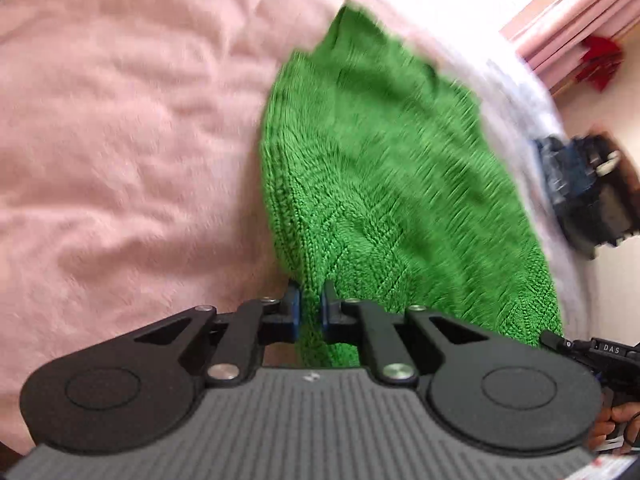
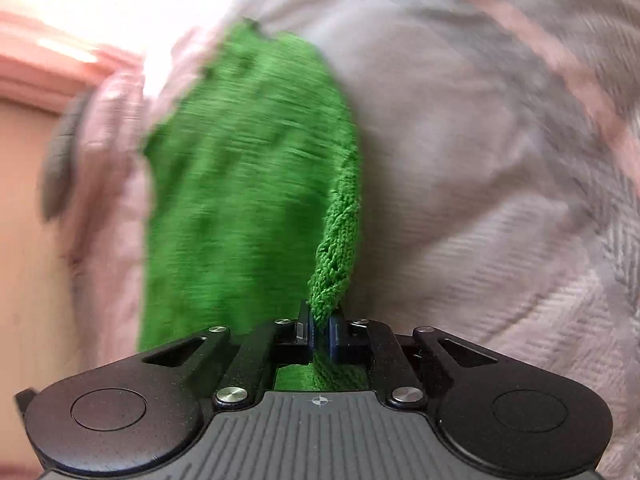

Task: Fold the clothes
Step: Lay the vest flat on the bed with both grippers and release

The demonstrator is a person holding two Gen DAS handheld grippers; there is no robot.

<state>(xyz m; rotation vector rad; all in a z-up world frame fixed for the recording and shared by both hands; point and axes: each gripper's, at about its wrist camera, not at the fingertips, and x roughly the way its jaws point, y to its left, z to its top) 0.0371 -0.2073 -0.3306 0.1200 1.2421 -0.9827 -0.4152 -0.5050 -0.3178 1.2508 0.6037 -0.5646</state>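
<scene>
A bright green knitted garment (image 1: 372, 168) hangs stretched over a pink fluffy blanket (image 1: 120, 140). My left gripper (image 1: 310, 300) is shut on its near edge, with knit pinched between the blue pads. In the right wrist view the same green knit (image 2: 248, 184) rises from my right gripper (image 2: 320, 322), which is shut on a bunched corner of it. Behind it lies a grey and pink patterned cover (image 2: 500, 200). The other hand-held gripper (image 1: 592, 354) and a hand (image 1: 612, 426) show at the left view's lower right edge. Both views are motion-blurred.
Pink curtains (image 1: 572, 20) with a red ornament (image 1: 600, 60) hang at the upper right of the left view. A dark blurred object (image 1: 580, 188) sits past the white fluffy blanket edge (image 1: 516, 92). A wooden surface (image 2: 24, 208) runs down the right view's left side.
</scene>
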